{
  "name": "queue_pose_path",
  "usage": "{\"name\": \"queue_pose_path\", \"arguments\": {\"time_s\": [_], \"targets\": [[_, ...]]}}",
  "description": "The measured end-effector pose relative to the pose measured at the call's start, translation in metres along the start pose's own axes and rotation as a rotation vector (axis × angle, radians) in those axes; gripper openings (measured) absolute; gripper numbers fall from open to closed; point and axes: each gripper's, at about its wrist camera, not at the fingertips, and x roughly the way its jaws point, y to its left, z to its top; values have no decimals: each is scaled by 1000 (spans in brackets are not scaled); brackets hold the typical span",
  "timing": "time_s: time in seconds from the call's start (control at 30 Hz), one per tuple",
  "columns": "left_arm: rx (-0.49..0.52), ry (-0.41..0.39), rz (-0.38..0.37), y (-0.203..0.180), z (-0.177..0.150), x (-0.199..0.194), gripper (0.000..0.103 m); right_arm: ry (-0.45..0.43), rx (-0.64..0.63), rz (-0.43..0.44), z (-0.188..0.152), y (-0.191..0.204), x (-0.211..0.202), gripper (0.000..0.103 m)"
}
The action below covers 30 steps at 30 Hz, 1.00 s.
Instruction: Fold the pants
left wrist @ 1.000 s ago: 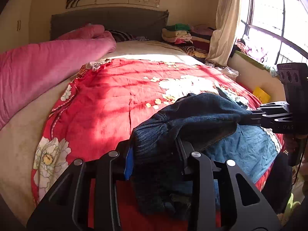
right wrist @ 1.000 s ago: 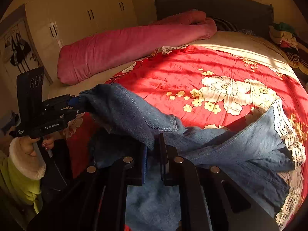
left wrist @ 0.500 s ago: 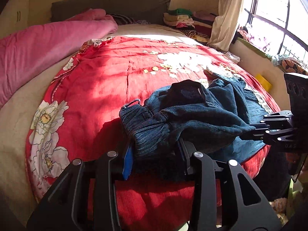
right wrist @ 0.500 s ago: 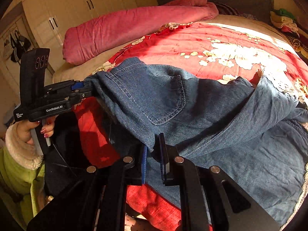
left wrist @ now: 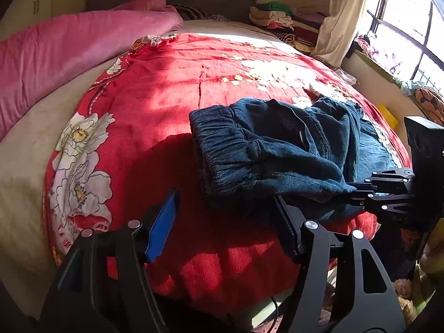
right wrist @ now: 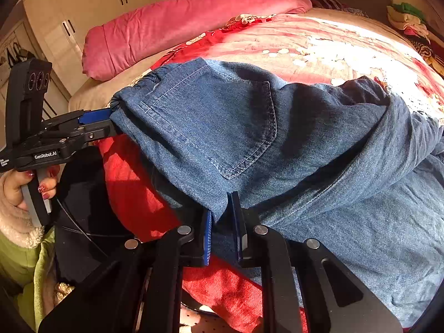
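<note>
Blue denim pants (left wrist: 263, 149) lie bunched on the red flowered blanket (left wrist: 155, 91), elastic waistband to the left. My left gripper (left wrist: 225, 198) is at the waistband's near edge. Its jaws are opening, the blue pad (left wrist: 162, 224) stands clear of the cloth, and the other finger lies under the fabric's edge. In the right wrist view the pants (right wrist: 222, 116) show a back pocket, and my right gripper (right wrist: 222, 208) is shut on a fold of denim at their near edge. The left gripper (right wrist: 111, 122) shows there at the waistband, the right gripper (left wrist: 352, 191) in the left wrist view.
A rolled pink quilt (left wrist: 69, 47) lies along the bed's left side. Folded clothes (left wrist: 272, 16) are stacked by the grey headboard, beside a curtain (left wrist: 338, 19) and window. Wardrobe doors (right wrist: 116, 0) stand behind. A person's hand (right wrist: 16, 186) in a fleecy cuff holds the left gripper.
Both grippers came down and the pants sank from hanging between them onto the blanket. The left jaws spread wide and let the waistband go; the right stays shut on the denim.
</note>
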Motion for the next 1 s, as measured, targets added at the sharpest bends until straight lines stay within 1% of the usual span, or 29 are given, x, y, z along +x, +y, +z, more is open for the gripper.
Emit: {"name": "queue_pose_path", "arguments": {"time_s": [0.2,0.3,0.37,0.4,0.43,0.47,0.5,0.53,0.6,0.63,0.67,0.73,0.8,0.83,0.87,0.9,1.0], "targets": [[-31,-40,-8,2,3,-28,58,9,3,5,-2,0,3,14],[-16,-63,-35,-10,12,-35,58,8,-1,0,-3,1,5,14],[0,-59,-53,-23,20,-30,58,6,3,0,-4,2,5,14],[5,-52,-67,-30,24,-26,57,4,0,-1,-4,3,4,14],[6,-49,-85,-36,28,-21,50,3,-1,0,-5,3,3,14],[5,-43,-110,-42,31,-15,41,3,2,3,-6,2,2,14],[2,-31,-131,-47,34,-9,35,2,7,8,-7,2,2,14],[-2,-17,-142,-51,36,-2,26,2,14,15,-7,1,0,15],[-10,7,-149,-55,38,12,23,4,27,37,-9,-1,-2,18],[-10,20,-140,-56,37,18,22,5,33,44,-10,-2,-3,20],[3,35,-126,-58,35,24,21,7,36,50,-10,-2,-4,21],[30,88,-70,-56,27,38,21,10,44,65,-11,-1,-8,27],[12,140,-76,-48,15,49,21,3,67,85,-10,-1,-15,31],[7,149,-78,-43,10,51,21,-15,81,109,-8,0,-22,34],[-1,150,-85,-39,5,52,21,-37,88,127,-6,0,-28,34],[-8,149,-96,-36,1,52,21,-61,81,123,-3,2,-34,36],[-3,144,-95,-36,0,53,21,-120,34,56,5,9,-45,40]]}}
